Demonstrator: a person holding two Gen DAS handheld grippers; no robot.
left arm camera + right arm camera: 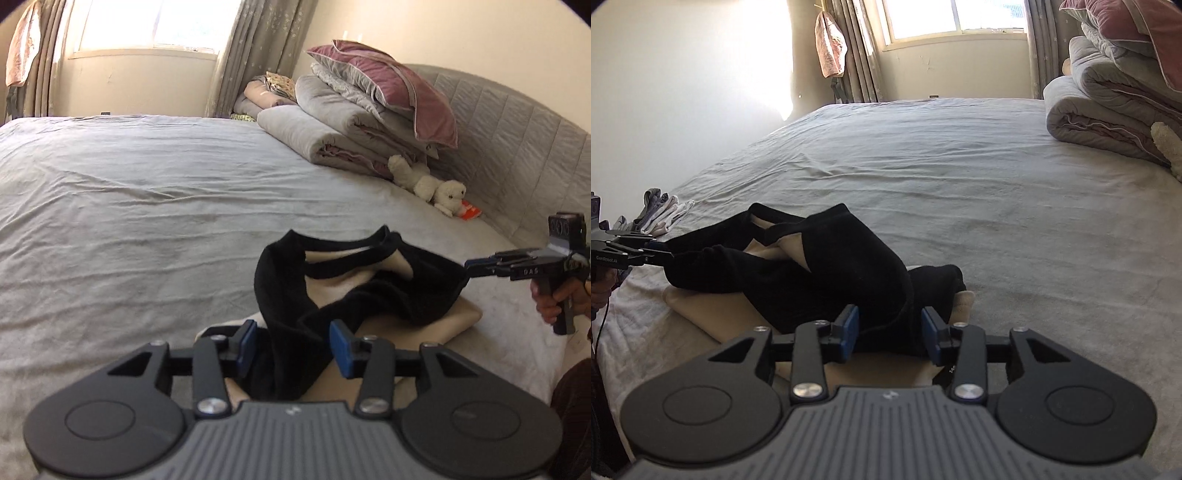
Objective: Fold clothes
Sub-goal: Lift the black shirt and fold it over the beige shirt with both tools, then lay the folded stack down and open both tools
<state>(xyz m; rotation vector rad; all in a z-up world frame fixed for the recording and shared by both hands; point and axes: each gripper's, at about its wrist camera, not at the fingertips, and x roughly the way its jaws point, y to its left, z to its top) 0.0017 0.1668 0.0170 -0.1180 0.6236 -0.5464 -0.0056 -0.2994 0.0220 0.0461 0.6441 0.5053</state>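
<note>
A crumpled black garment (369, 295) (831, 273) lies on top of a flat beige garment (461, 314) (713, 306) on the grey bed sheet (129, 203). My left gripper (293, 345) stands open at one end of the black garment. Cloth lies loose between its blue pads (341, 347), which do not press on it. My right gripper (891, 330) is open at the opposite end, again with black cloth between its pads (851, 328). Each gripper shows in the other's view, the right gripper (476, 266) and the left gripper (661, 254), both at the garment's edge.
Folded quilts and a pink pillow (351, 122) are stacked by the padded headboard (517, 140), with a white plush toy (439, 188) beside them. A small pile of folded light clothes (661, 214) sits near the bed's left edge. Wrinkled sheet stretches toward the window.
</note>
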